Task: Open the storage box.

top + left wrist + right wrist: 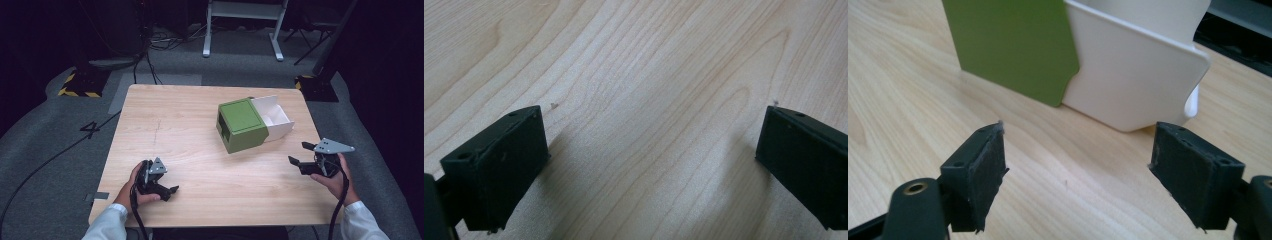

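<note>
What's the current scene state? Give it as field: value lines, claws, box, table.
surface: wooden table
object: green box with a white drawer pulled partway out of its far-right side
box position: right of table centre, resting flat
left claw: open, holding nothing, low over the near-left of the table
right claw: open, holding nothing, near the right edge, pointed at the box
contact: neither claw touches the box
drawer contents: cannot tell

Dark recording lab or studio, black curtains, grey carpet (45, 130) with hazard-striped stand base (80, 82) upper left, floor cables (165, 40) at top.
</note>
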The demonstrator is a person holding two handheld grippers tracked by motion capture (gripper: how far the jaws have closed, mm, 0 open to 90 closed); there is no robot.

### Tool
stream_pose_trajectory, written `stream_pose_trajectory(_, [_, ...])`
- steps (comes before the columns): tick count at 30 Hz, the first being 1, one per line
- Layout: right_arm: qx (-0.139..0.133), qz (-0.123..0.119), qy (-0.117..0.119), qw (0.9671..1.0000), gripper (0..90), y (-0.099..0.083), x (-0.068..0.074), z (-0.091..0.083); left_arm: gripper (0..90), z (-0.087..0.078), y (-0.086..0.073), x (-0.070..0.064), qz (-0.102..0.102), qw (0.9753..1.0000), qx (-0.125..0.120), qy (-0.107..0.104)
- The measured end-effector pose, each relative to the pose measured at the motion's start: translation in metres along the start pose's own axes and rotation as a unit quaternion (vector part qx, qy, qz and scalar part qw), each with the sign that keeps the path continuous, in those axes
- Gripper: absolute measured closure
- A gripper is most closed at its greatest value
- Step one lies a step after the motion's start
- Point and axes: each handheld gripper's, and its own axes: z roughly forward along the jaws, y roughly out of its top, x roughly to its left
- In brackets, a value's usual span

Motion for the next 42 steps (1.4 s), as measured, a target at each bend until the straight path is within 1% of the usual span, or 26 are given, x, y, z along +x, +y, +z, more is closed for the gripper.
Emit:
stream_pose_trajectory(5, [0.019,-0.006,0.005,0.9998,22.7,-0.013,0.005,0.0,0.4,0.0,0.0,0.0,0.0,1.0,0.0,0.0])
stream_pose_trajectory(6, [0.019,-0.006,0.005,0.9998,22.7,-0.013,0.005,0.0,0.4,0.0,0.0,0.0,0.0,1.0,0.0,0.0])
stream_pose_trajectory(7, [0.026,-0.006,0.008,0.9996,22.6,-0.019,0.005,0.001,0.4,0.0,0.0,0.0,0.0,1.0,0.0,0.0])
stream_pose_trajectory(10, [0.037,-0.008,0.008,0.9993,21.9,-0.027,0.006,0.002,0.4,0.0,0.0,0.0,0.0,1.0,0.0,0.0])
stream_pose_trajectory(13, [0.043,-0.008,0.011,0.999,21.7,-0.032,0.006,0.003,0.4,0.0,0.0,0.0,0.0,1.0,0.0,0.0])
stream_pose_trajectory(15, [0.052,-0.007,0.015,0.9985,21.5,-0.04,0.006,0.004,0.4,0.0,0.0,0.0,0.0,1.0,0.0,0.0])
stream_pose_trajectory(17, [0.057,-0.007,0.014,0.9983,21.3,-0.043,0.006,0.004,0.4,0.0,0.0,0.0,0.0,1.0,0.0,0.0])
stream_pose_trajectory(20, [0.066,-0.006,0.015,0.9977,21.0,-0.052,0.007,0.005,0.4,0.0,0.0,0.0,0.0,1.0,0.0,0.0])
stream_pose_trajectory(27, [0.071,0.005,0.015,0.9973,20.8,-0.064,0.005,0.004,0.4,0.0,0.0,0.0,0.0,1.0,0.0,0.0])
stream_pose_trajectory(33, [0.077,0.022,0.015,0.9967,20.7,-0.077,0.003,0.003,0.4,0.0,0.0,0.0,0.0,1.0,0.0,0.0])
stream_pose_trajectory(39, [0.083,0.032,0.012,0.9959,20.3,-0.086,0.002,0.004,0.4,0.0,0.0,0.0,0.0,1.0,0.0,0.0])
stream_pose_trajectory(42, [0.076,0.046,0.017,0.9959,19.3,-0.091,0.002,0.004,0.4,0.0,0.0,0.0,0.0,1.0,0.0,0.0])
